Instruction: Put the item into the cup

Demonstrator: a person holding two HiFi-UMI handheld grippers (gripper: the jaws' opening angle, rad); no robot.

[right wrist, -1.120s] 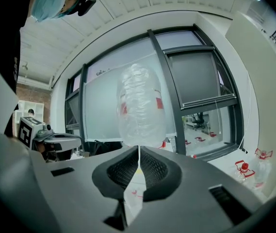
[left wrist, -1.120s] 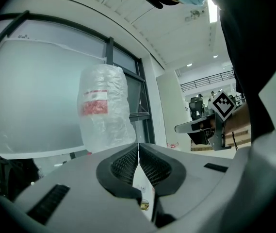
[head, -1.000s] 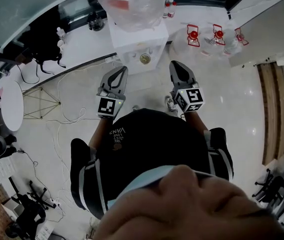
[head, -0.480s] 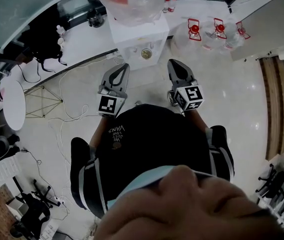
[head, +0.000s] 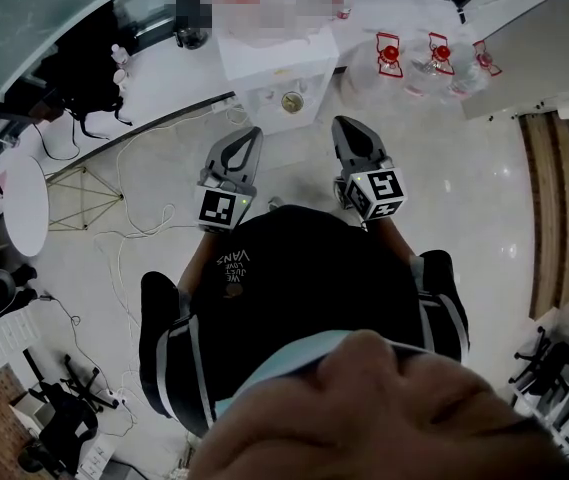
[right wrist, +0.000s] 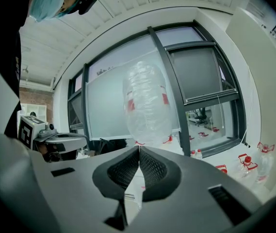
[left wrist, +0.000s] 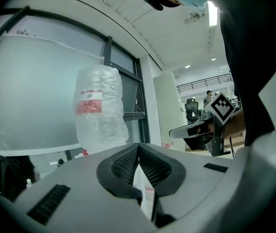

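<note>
Change since a second ago: both grippers sit slightly higher in the head view, a little nearer the water dispenser. Otherwise the scene holds as it was.

Contents, left to right in the head view:
- Round white table (head: 19,206), at the far left edge.
- Loose cables (head: 129,183) trailing across the pale floor.
- Left gripper (head: 252,133), held out level in front of the person's black shirt (head: 304,278), with its marker cube (head: 220,210) toward the body. Its own view shows the jaws closed tip to tip with nothing clamped. The white dispenser body shows only through the gap behind them.
- Water dispenser (head: 276,63), a white cabinet just ahead of both grippers, carrying a clear jug (left wrist: 101,108) with a red label.
- Cup (head: 292,101), a small round rim on the dispenser's front ledge, apart from both grippers. This is likely the cup seen from above. The item cannot be made out in any view.
- Right gripper (head: 342,124), parallel to the left and well apart from it, with its marker cube (head: 380,193). Jaws together, holding nothing.
- Three clear bottles with red handles (head: 390,65), on the floor at upper right.
</note>
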